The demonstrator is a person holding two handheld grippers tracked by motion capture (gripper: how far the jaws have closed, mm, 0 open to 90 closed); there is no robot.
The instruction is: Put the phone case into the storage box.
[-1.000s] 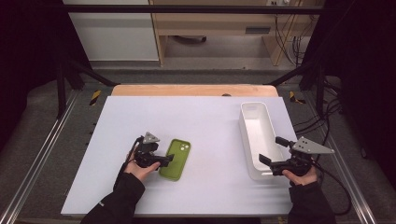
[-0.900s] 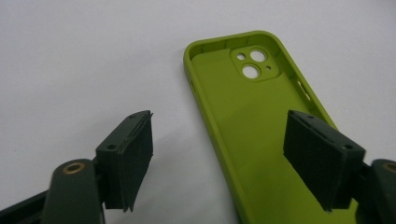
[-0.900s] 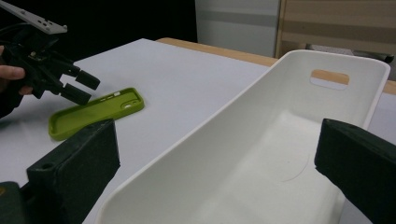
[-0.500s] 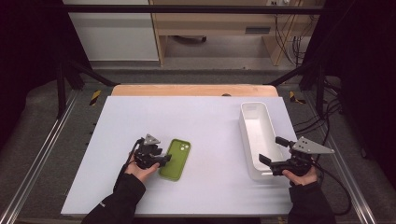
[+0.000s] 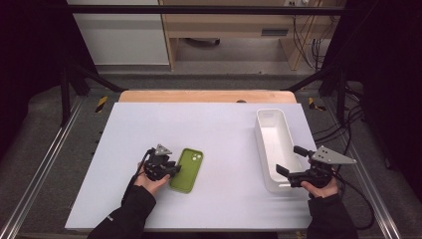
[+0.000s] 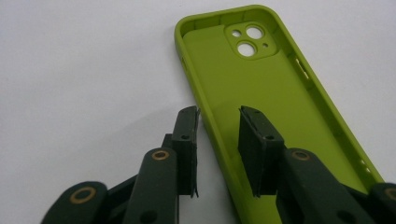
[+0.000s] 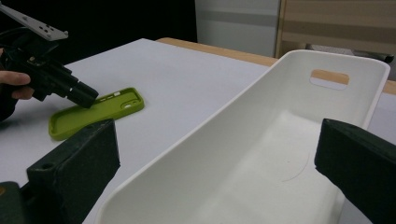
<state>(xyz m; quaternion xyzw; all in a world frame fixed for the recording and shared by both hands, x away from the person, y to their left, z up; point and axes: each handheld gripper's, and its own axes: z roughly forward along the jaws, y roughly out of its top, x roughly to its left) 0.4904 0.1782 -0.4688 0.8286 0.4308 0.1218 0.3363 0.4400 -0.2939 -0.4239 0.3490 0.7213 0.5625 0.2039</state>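
While closing, the left gripper [image 6: 217, 116] fingers straddle, seemingly unclamped, the green phone case [image 6: 275, 107] wall.

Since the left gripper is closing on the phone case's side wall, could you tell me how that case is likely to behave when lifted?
The phone case is an empty, thin-walled shell, so it is probably light. Pinched by one wall between the left gripper jaws, which have just been closing, it may flex or droop at its far end. It lies flat on the table, so rolling seems unlikely.
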